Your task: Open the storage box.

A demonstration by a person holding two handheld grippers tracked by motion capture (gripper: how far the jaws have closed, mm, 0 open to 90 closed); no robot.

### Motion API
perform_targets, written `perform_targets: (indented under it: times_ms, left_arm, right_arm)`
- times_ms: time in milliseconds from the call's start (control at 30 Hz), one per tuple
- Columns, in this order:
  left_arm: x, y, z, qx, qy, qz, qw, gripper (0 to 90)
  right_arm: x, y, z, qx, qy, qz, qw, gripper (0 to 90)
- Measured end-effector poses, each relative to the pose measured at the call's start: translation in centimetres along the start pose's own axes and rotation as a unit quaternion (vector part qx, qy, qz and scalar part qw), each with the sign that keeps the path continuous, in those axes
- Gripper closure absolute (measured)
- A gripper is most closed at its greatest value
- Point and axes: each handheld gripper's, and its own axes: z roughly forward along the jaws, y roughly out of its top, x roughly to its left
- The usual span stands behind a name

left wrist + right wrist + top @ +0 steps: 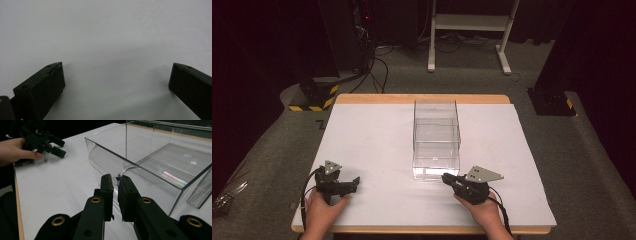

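Observation:
A clear plastic box (436,131) stands in the middle of the white table (377,145). Its lower drawer (160,170) sticks out toward me, open at the top and with nothing visible inside. My right gripper (446,177) is at the drawer's front wall (105,161), and in the right gripper view it (116,182) is shut on the curved clear lip there. My left gripper (354,184) rests low over the table at the near left. Its jaws stand wide apart in the left gripper view (116,77), with bare table between them.
The table's wooden edge (422,230) runs just behind both hands. My other hand and its gripper (53,145) are far off in the right gripper view. Beyond the table are a white stand (469,22), cables and black posts on grey carpet.

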Motion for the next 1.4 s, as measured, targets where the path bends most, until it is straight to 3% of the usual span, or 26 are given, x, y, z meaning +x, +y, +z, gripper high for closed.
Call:
perform_targets:
  times_ms: [967,1400]
  left_arm:
    - [0.0,0.0,0.0,0.000,0.000,0.000,1.0000,0.5]
    - [0.0,0.0,0.0,0.000,0.000,-0.001,1.0000,0.5]
  right_arm:
    - [1.6,-1.3,-2.3,0.007,0.009,-0.006,0.9999,83.9]
    - [2.2,-1.9,-2.8,-0.004,0.018,-0.001,0.9998,84.5]
